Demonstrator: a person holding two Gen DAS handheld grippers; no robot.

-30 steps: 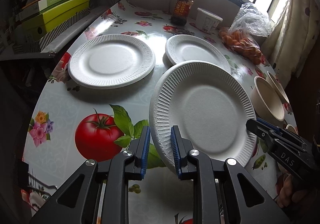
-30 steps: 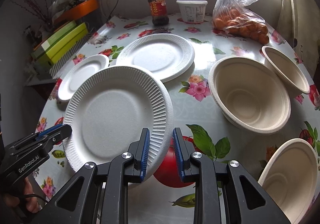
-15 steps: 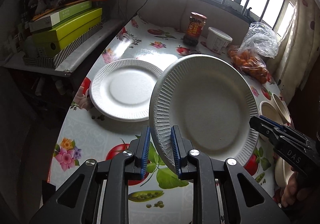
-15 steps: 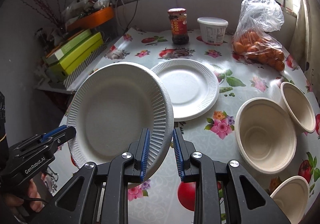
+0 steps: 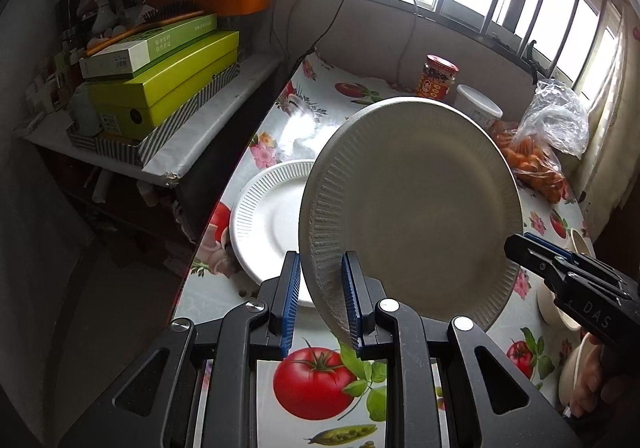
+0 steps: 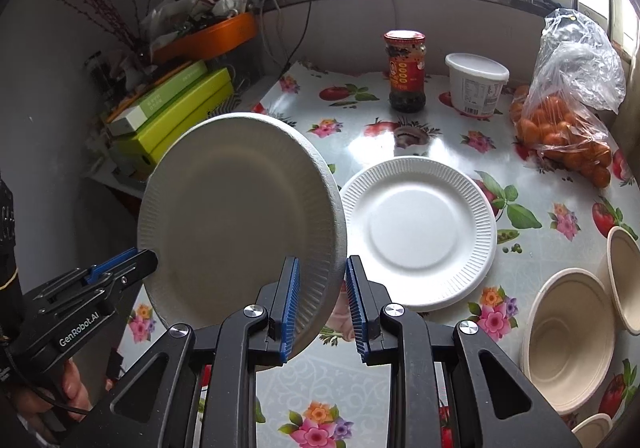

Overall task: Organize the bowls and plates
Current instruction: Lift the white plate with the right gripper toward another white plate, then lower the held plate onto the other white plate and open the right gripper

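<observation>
— Plates first: where's the one you're carrying?

— Up off the worktop (image 6: 440, 135), tilted, its face towards me. I hold the raised plate (image 5: 416, 215) by opposite edges. My left gripper (image 5: 320, 298) has its fingers clamped on the ribbed rim at one side, and my right gripper (image 6: 322, 304) pinches the rim at the other side. Both sets of fingers are nearly together, with only the rim between them.

— And what's lying down there?

— Biggest after the flowered worktop cloth: a white plate (image 6: 418, 230) flat in the middle, and another white plate (image 5: 266, 224) flat near the worktop's left edge, partly hidden behind the one I hold. To the right sits a beige bowl (image 6: 568, 340), with a second bowl (image 6: 624, 278) just beside it and a third bowl's rim (image 6: 594, 430) at the near corner.

— Anything at the back?

— A bag of oranges (image 6: 564, 127), a white tub (image 6: 476, 83), then a red-labelled jar (image 6: 405, 69) near the window wall.
</observation>
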